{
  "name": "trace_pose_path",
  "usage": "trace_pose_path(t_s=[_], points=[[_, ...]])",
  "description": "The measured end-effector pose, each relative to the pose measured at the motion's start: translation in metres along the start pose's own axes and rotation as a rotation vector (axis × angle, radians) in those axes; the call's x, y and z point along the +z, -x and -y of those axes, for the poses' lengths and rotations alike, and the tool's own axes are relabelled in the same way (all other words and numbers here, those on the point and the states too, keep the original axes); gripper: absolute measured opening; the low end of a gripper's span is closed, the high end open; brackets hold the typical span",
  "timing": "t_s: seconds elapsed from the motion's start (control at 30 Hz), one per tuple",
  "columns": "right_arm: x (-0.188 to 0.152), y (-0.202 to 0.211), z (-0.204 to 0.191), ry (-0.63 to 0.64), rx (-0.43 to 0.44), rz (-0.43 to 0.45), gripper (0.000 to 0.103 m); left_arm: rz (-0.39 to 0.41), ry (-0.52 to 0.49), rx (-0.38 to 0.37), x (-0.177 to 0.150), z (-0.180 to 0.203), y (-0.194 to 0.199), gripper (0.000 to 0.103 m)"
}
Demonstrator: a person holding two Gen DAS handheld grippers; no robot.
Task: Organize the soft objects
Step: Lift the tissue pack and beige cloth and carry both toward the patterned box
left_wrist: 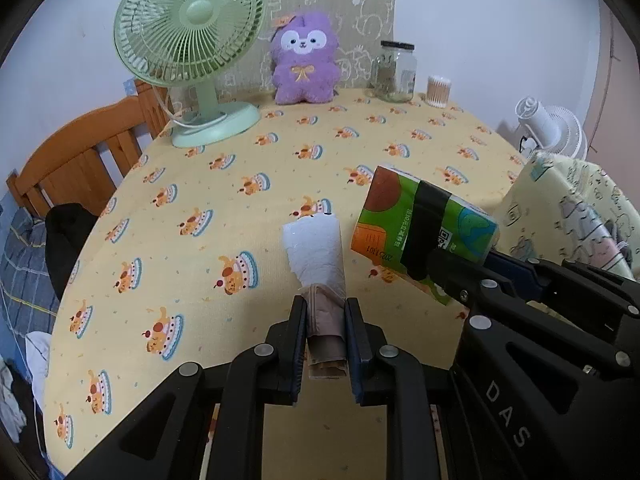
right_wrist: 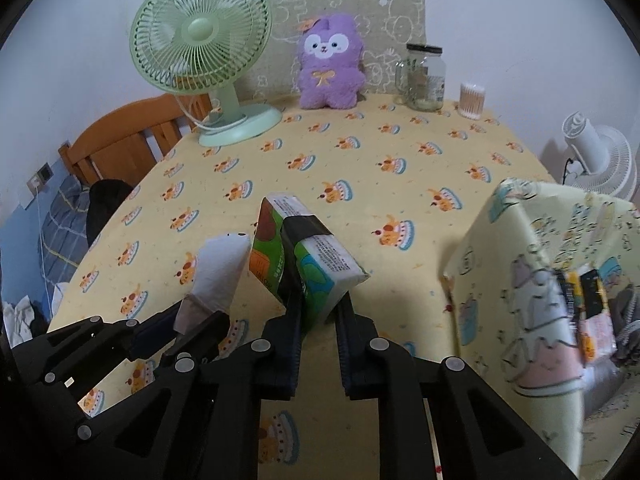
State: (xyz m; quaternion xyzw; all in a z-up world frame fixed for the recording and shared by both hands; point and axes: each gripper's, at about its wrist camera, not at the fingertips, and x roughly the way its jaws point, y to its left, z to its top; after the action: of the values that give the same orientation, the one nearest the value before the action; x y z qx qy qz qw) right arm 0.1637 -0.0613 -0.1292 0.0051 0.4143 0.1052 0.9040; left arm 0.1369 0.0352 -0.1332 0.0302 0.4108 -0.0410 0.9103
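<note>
My left gripper (left_wrist: 325,304) is shut on the brownish lower end of a white soft roll (left_wrist: 316,248), which sticks up and forward above the yellow tablecloth (left_wrist: 240,152). Just to its right, my right gripper (left_wrist: 456,256) is shut on a green tissue pack (left_wrist: 424,224) with a black band, held tilted off the table. In the right wrist view the right gripper (right_wrist: 320,304) pinches the tissue pack (right_wrist: 316,256) from both sides. To its left, the left gripper (right_wrist: 188,316) holds the white roll (right_wrist: 220,272). A purple plush toy (left_wrist: 304,60) sits upright at the table's far edge.
A pale yellow fabric bin (right_wrist: 532,264) with cartoon prints stands at the right, close to the tissue pack. A green desk fan (left_wrist: 188,28) is at the back left, with a glass jar (left_wrist: 394,72) and a cotton-swab tub (left_wrist: 439,90) at the back right. A wooden bed frame (left_wrist: 80,152) lies beyond the left edge.
</note>
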Motion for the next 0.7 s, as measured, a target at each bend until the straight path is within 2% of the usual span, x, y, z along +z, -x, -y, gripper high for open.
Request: trace_pose_path(t_s=[0.47,0.7], points=[[0.009,0.051,-0.001,0.008,0.009,0.091,0.018,0.087,0.013,0.003,0.007,0.007,0.049,0.016],[0.014,0.074,-0.004,0.029,0.03,0.134,0.018,0.134,0.012,0.032,0.012,0.01,0.072,0.016]])
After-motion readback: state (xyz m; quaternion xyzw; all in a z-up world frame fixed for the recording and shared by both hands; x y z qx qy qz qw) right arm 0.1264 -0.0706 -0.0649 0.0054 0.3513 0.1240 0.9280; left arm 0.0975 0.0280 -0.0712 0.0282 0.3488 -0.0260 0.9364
